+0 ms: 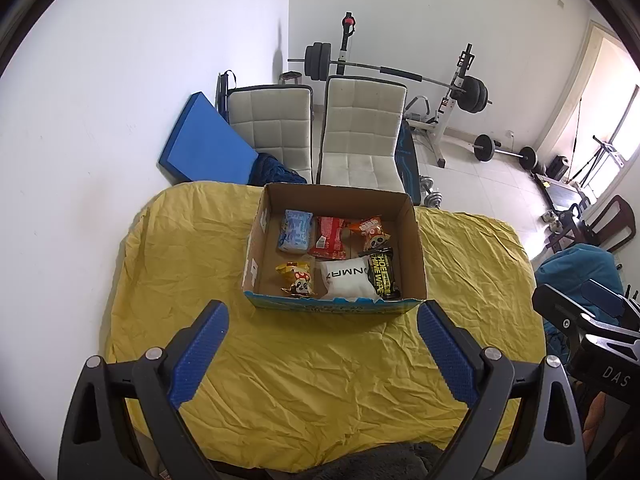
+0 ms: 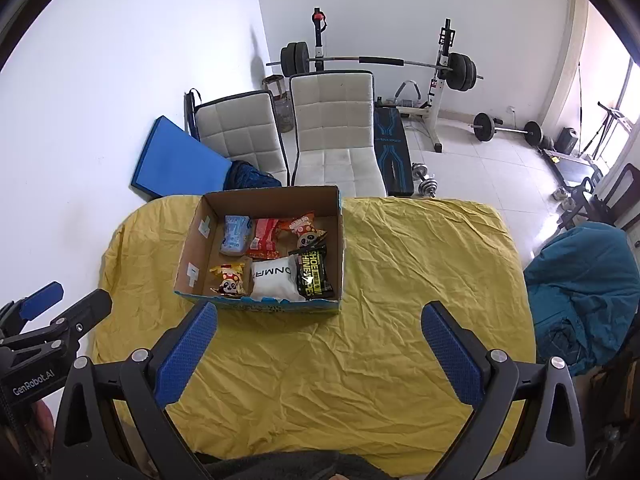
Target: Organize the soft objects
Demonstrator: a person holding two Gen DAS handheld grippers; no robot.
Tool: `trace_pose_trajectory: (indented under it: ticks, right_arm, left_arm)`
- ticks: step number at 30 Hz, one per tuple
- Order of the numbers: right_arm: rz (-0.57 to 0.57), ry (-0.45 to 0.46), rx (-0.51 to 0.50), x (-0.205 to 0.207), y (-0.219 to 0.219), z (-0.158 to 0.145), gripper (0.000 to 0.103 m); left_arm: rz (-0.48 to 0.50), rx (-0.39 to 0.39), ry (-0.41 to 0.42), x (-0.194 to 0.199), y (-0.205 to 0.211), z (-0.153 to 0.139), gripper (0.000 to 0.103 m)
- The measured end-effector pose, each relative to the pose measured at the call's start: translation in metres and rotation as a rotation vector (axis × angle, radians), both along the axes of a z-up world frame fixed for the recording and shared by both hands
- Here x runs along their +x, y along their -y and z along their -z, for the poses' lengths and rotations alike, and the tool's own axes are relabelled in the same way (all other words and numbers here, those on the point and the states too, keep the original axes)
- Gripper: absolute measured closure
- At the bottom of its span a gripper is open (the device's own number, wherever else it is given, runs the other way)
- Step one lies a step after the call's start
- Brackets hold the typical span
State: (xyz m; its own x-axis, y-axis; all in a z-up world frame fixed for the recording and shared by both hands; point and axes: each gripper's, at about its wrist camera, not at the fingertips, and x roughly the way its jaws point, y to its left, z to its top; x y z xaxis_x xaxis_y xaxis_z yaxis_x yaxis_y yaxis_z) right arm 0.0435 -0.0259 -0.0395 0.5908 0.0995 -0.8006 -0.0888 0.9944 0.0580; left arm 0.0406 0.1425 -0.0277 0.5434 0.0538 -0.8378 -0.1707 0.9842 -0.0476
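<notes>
While both tools hang above the near edge of the yellow cloth [image 1: 320, 380], the left gripper [image 1: 322, 326] and the right gripper [image 2: 320, 326] stand spread apart, holding nothing. Farther on, the cardboard box [image 2: 192, 248] sits on the cloth with every soft pack inside: white pouch [image 1: 348, 280], black packet [image 1: 383, 276], panda snack [image 1: 298, 278], red pack [image 1: 330, 236], blue tissue pack [image 1: 296, 230]. Beyond it stand two pale chairs [image 1: 360, 132].

The table is covered in a matt yellow cloth [image 1: 304, 380], super wrinkled. The cardboard box [image 1: 416, 248] is plain brown paperboard inside, with glossy plastic snack wrappers [image 1: 330, 236] in it. The white pouch [image 1: 347, 280] looks soft and matt. The gripper pads [image 2: 186, 352] are textured blue rubber on smooth black plastic.
</notes>
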Motion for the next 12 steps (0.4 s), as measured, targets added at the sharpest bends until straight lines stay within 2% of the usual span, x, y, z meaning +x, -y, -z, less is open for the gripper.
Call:
trace_pose_trajectory:
  ticks: [12]
  right_arm:
    - [0.033, 0.009, -0.01, -0.001, 0.0029, -0.0001, 0.0]
  left_arm:
    - [-0.005, -0.01, 0.003, -0.0007, 0.0013, 0.0016, 0.006]
